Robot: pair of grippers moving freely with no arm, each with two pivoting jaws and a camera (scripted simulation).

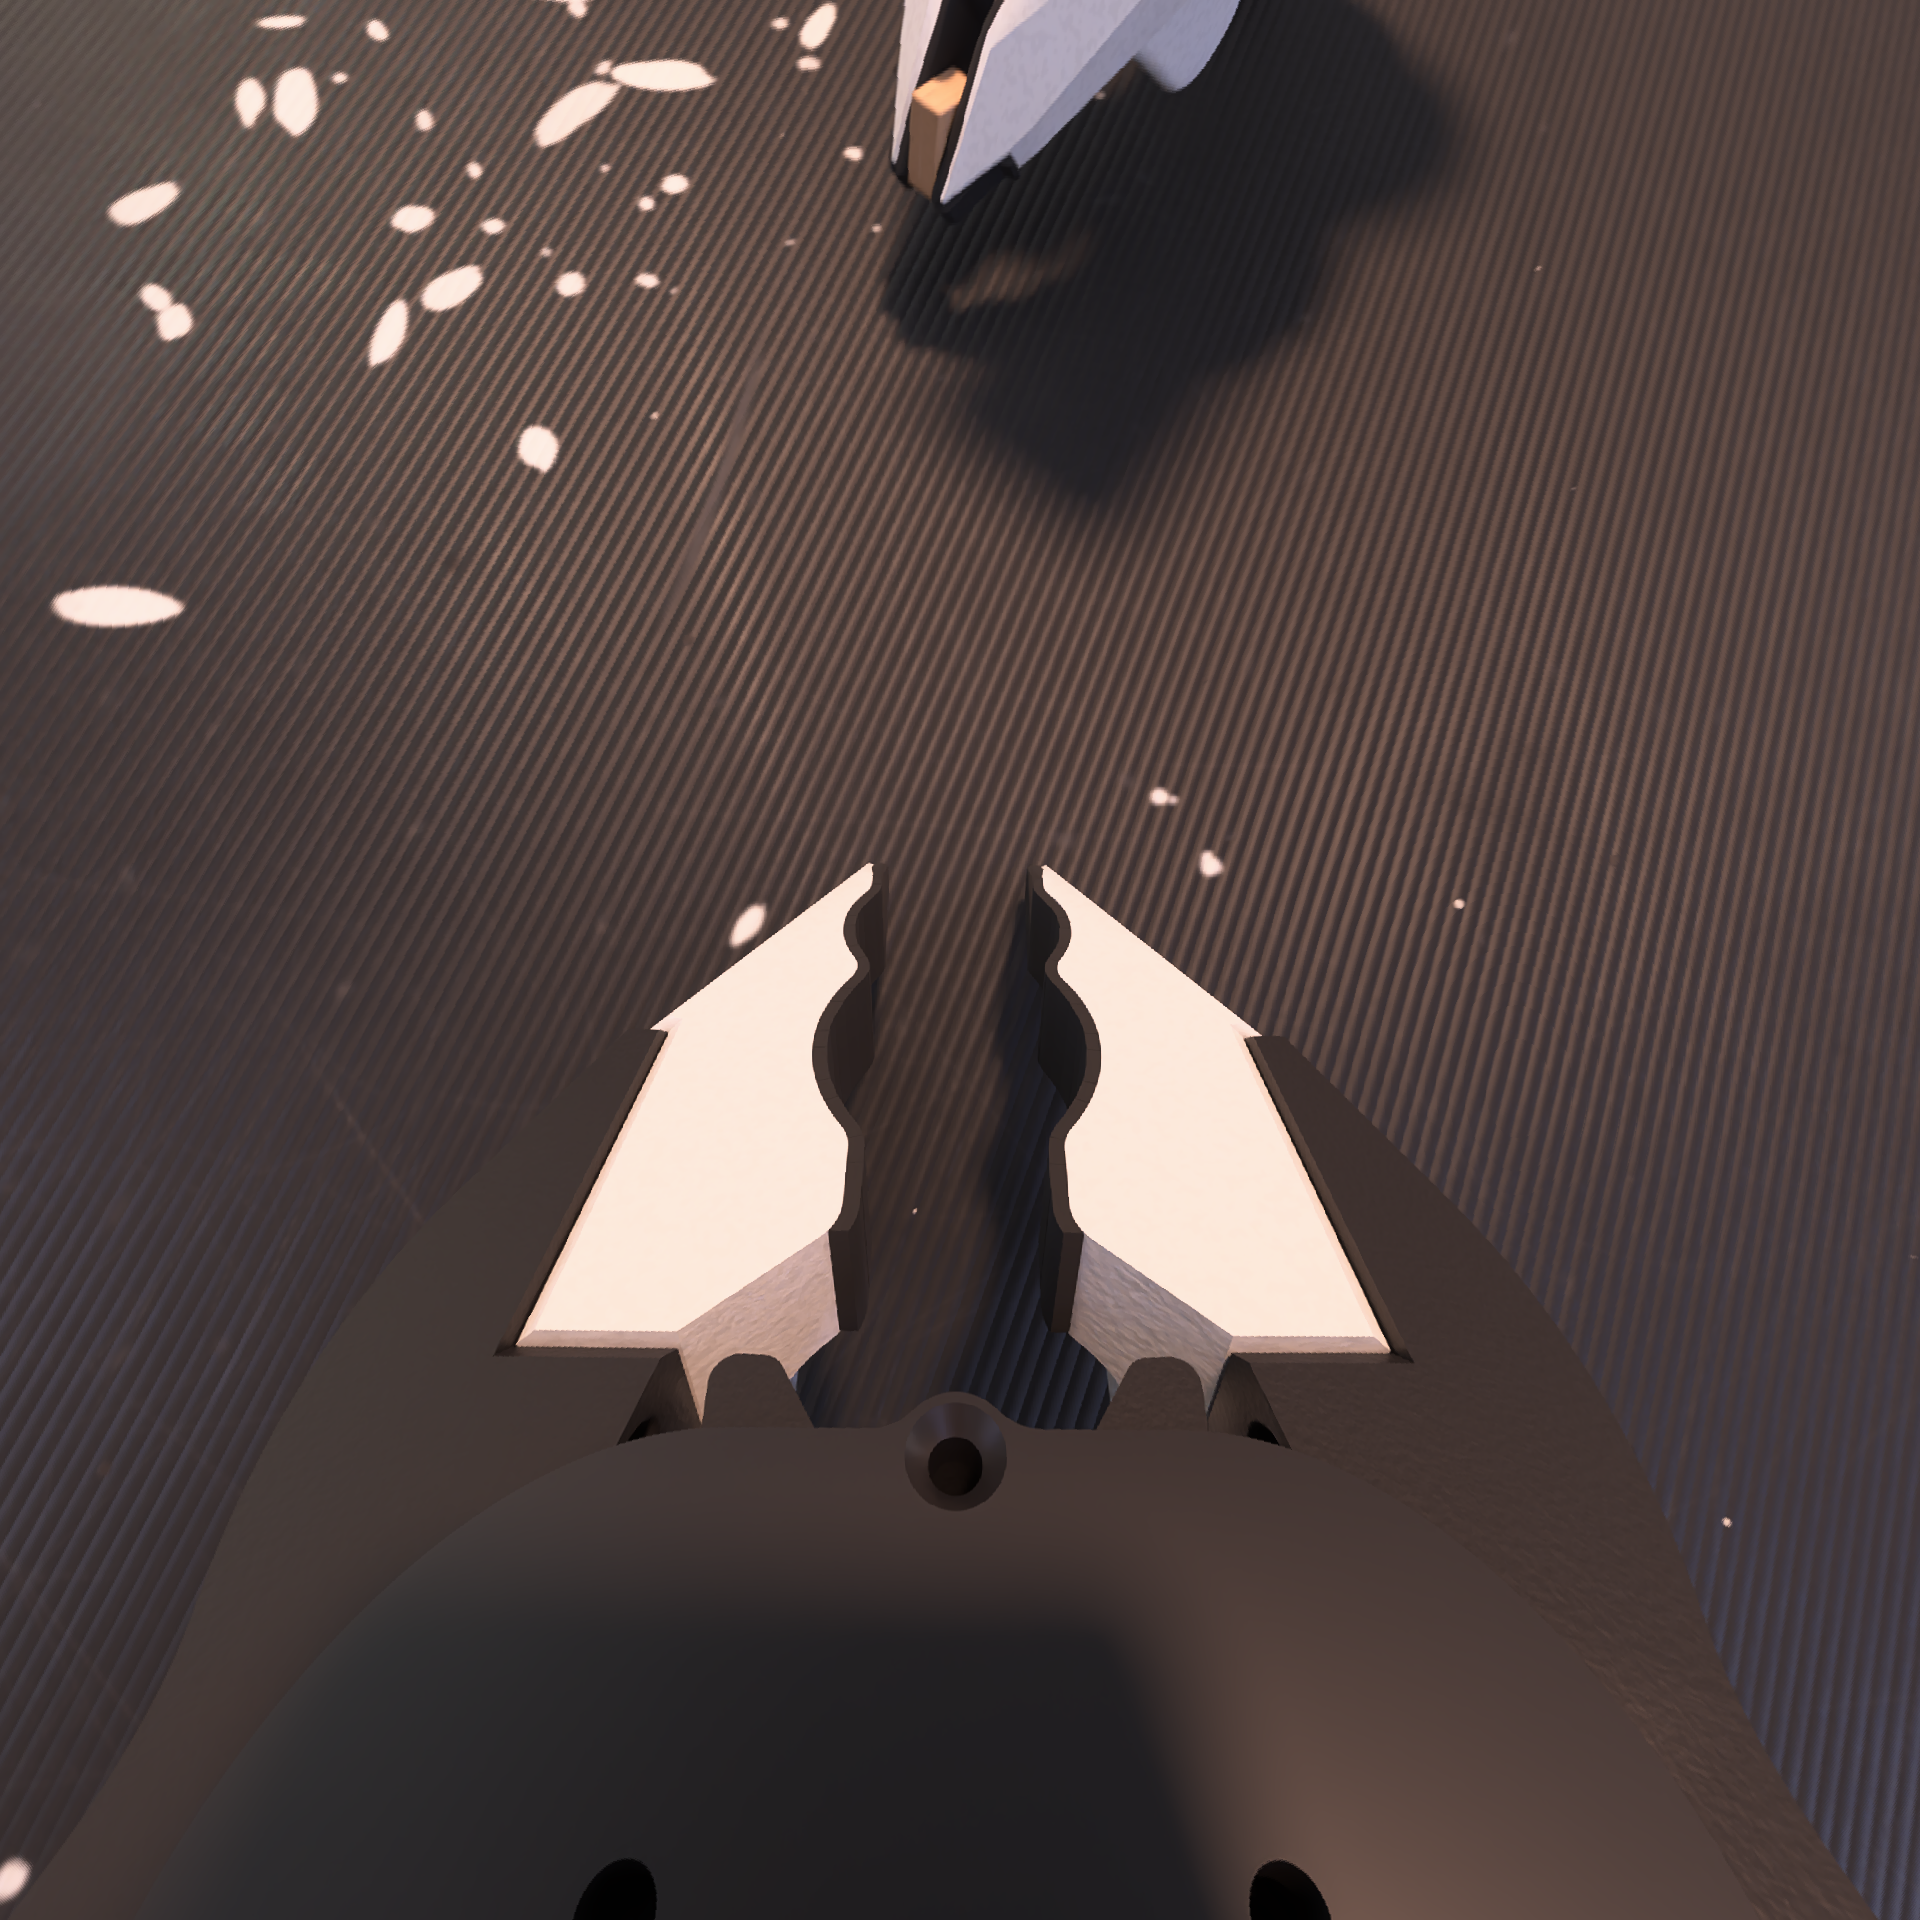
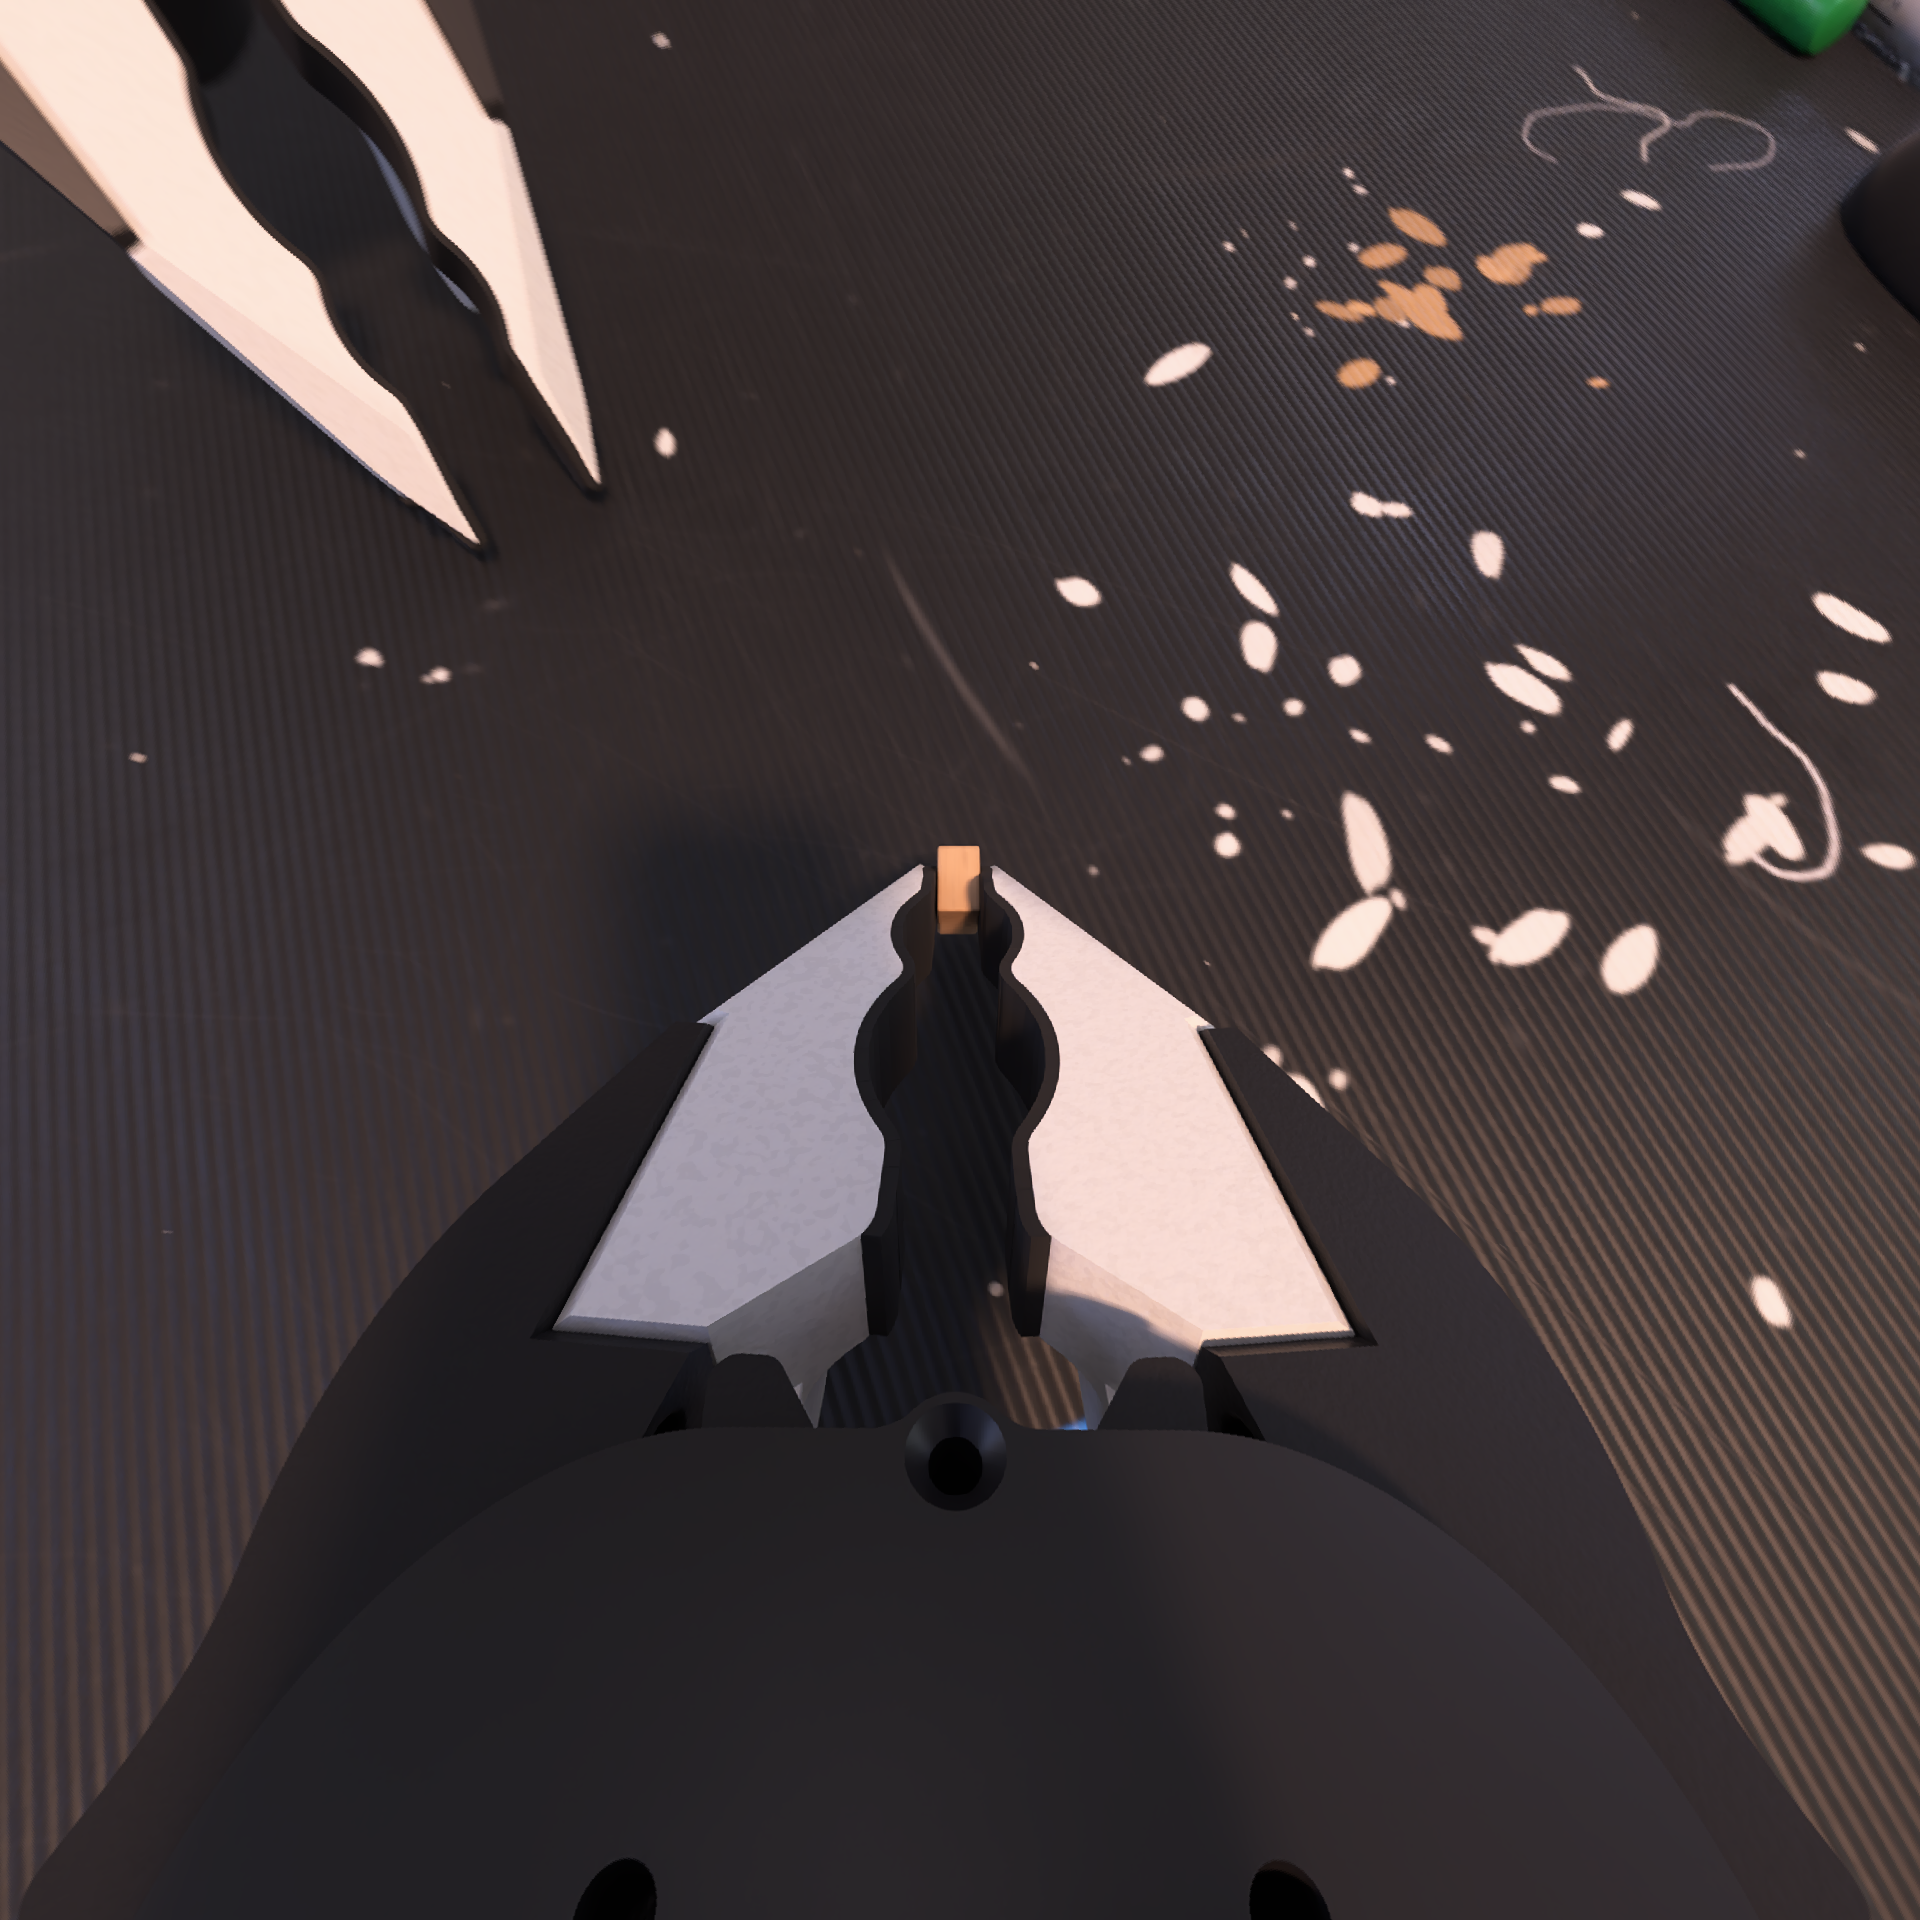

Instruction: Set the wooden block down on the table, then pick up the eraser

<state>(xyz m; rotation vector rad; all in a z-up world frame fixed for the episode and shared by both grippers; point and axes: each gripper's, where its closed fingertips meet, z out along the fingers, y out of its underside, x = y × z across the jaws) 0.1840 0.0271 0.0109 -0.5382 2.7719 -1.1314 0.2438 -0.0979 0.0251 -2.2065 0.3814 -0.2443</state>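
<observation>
The right gripper (image 2: 957, 873) pinches the wooden block (image 2: 958, 891) at the very tips of its 2 fingers, above the dark ribbed table (image 2: 727, 644), probably so release needs little travel; the left gripper (image 1: 957, 873) hangs parted and empty, free for the eraser, which I cannot find here.

green object (image 2: 1806, 23), white paint flecks (image 2: 1363, 847), tan splatter (image 2: 1413, 301)

Matt ribbed dark table (image 2: 727, 727), paint-flecked; smooth pale wooden block (image 2: 958, 891); matt white gripper fingers (image 2: 1122, 1143).
</observation>
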